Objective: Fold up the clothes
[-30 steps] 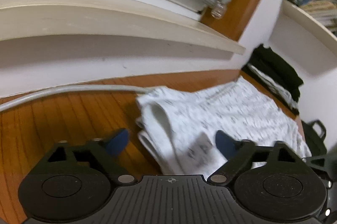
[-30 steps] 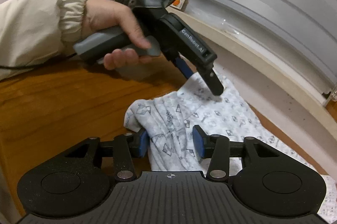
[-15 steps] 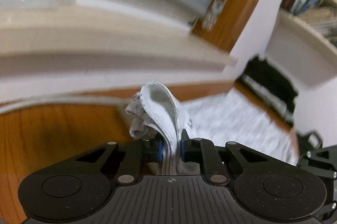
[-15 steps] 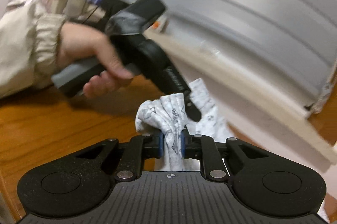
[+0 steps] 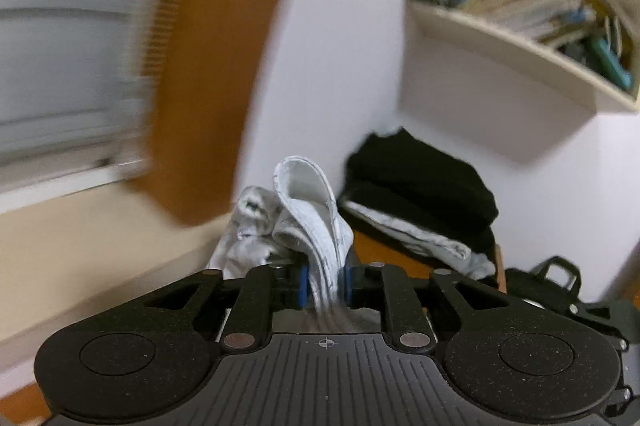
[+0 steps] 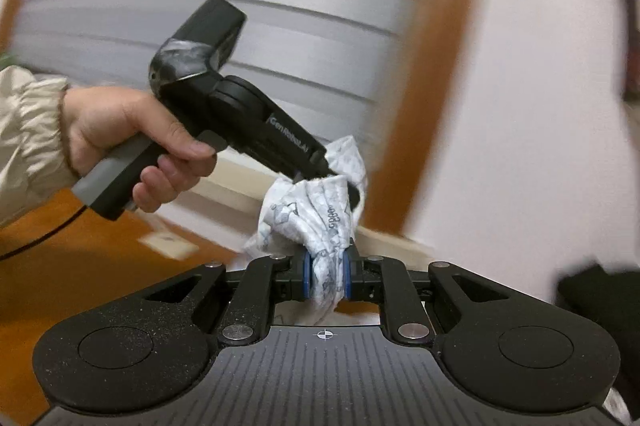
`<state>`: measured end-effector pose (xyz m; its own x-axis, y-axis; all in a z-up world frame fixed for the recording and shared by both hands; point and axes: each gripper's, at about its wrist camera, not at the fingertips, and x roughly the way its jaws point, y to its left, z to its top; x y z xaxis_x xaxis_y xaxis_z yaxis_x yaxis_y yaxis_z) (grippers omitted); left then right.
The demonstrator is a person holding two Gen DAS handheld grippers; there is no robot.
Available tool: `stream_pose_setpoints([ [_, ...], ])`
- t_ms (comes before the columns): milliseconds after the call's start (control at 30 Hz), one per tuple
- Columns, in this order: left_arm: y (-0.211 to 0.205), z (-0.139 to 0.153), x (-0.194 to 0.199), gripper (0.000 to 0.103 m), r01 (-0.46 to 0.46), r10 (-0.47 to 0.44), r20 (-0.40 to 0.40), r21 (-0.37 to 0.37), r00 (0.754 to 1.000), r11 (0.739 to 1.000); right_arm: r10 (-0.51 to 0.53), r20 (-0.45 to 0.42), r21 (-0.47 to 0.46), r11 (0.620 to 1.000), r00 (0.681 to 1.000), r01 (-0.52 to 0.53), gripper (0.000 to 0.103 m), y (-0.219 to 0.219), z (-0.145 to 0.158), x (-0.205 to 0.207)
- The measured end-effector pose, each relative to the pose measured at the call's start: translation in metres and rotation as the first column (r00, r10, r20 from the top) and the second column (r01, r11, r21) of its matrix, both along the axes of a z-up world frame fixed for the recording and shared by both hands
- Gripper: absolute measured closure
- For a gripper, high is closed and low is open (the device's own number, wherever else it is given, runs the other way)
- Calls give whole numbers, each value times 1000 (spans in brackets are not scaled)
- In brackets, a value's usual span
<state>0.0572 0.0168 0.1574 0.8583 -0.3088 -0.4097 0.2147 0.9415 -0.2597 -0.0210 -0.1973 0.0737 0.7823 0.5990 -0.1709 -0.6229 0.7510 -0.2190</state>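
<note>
Both hand-held grippers pinch the white patterned garment (image 6: pixel 320 209): the right hand-held gripper (image 6: pixel 325 276) has a bunched fold clamped between its blue pads, and the left hand-held gripper (image 5: pixel 325 284), held by a hand (image 6: pixel 132 137) in a cream sleeve, grips another part just beyond. The cloth seems lifted above the wooden table (image 6: pixel 60 266), though blur hides its lower end. Far right lies a pile of dark clothes (image 5: pixel 420 185) under a bookshelf (image 5: pixel 520 37).

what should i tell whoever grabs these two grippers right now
Left gripper: shut on an edge of the white patterned cotton garment.
Right gripper: shut on another bunched part of the same garment, close beside the left one.
Both grips are lifted off the orange wooden table.
Done: a folded black and white clothes stack sits by the wall.
Left: lay this garment down folded and add it to the stack.
</note>
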Motion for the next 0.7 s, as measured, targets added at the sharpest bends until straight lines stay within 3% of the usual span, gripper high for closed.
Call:
stream_pose_setpoints([
  [33, -15, 1, 17, 68, 4, -4, -6, 6, 1000, 1000, -50, -22, 23, 998, 999, 50, 85, -17, -4, 11],
  [100, -7, -11, 15, 36, 1, -1, -22, 9, 1000, 1000, -132, -118, 28, 990, 984, 136, 73, -45, -22, 36],
  [133, -3, -17, 14, 34, -1, 1, -30, 11, 1000, 1000, -169, -176, 20, 984, 970, 175, 61, -59, -33, 49],
  [267, 13, -41, 10, 32, -7, 8, -62, 17, 998, 1000, -223, -272, 28, 970, 936, 240, 51, -88, -64, 73],
  [400, 30, -65, 6, 29, -13, 15, -93, 23, 996, 1000, -206, -296, 42, 973, 933, 228, 49, -72, -77, 82],
  [700, 65, -114, -3, 27, -19, 21, -157, 18, 987, 1000, -52, -356, 53, 996, 933, 75, 44, -33, -54, 95],
])
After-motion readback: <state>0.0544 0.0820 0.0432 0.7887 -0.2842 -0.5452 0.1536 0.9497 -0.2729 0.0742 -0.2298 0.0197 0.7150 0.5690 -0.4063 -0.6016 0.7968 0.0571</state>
